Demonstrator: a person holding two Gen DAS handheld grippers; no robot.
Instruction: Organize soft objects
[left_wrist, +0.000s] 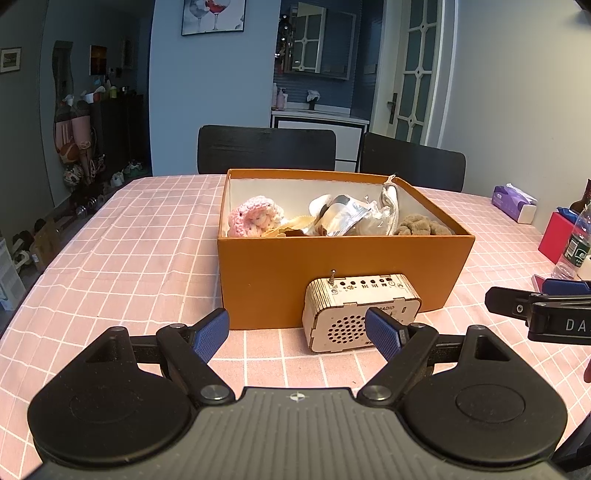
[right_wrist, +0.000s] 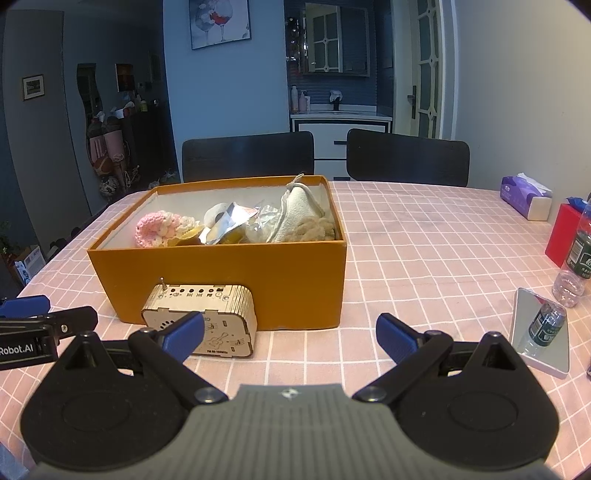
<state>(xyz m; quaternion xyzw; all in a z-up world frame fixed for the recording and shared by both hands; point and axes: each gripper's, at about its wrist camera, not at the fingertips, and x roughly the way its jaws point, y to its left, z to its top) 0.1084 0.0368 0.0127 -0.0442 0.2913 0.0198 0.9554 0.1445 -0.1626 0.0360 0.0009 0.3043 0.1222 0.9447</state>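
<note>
Hovering empty with jaws apart, the left gripper (left_wrist: 297, 334) and right gripper (right_wrist: 291, 338) should probably reach over the wooden radio (right_wrist: 201, 317) into the orange box (right_wrist: 221, 280), pinching one soft item gently.

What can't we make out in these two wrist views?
- Box floor, both views: the near wall and the piled soft things hide it.
- Brown fuzzy item, right view: the white pouch covers part.
- Radio front, both views: a finger covers it.
- Bottle, right view: cut by edge.
</note>
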